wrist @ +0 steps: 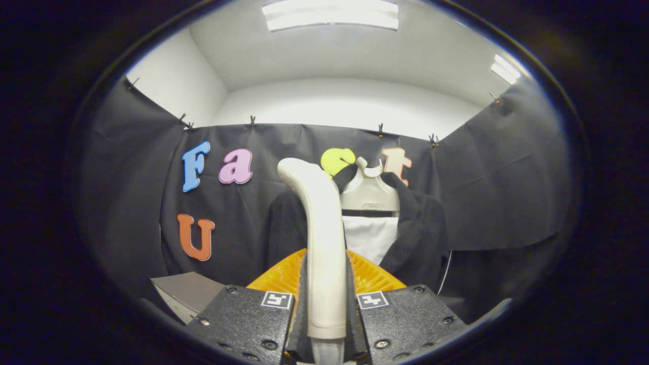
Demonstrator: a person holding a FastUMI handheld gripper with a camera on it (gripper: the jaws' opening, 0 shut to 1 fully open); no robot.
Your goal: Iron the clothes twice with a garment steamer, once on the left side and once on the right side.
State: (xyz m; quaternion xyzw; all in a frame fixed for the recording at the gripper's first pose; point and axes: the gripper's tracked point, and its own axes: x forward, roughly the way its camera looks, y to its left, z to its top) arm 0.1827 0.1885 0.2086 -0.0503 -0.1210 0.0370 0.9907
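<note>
The gripper (326,299) is clenched around the cream handle of the garment steamer (320,243), one finger pressing on each flank of the handle so that it stands upright between them. The handle rises straight up from between the fingers and bends over at its rounded top toward the side away from the clothes, with a greyer neck showing at its lower end where it drops out of sight beneath the fingers. Taking the steamer handle as the landmark, the garment hangs just behind it and a little to one side: a black jacket (416,228) on a pale plastic hanger (369,195), its front open over a white shirt (370,238) that shows right beside the handle. The jacket's dark shoulder spreads out on both sides behind the handle and merges with the black cloth wall (507,182) of the booth beyond. A thin pale cord (445,271) runs down along the jacket's far edge, well apart from the handle. On the opposite side of the handle, low and close to the finger there, lies the corner of a flat grey panel (185,291). Whether the steamer touches the clothes cannot be told.
</note>
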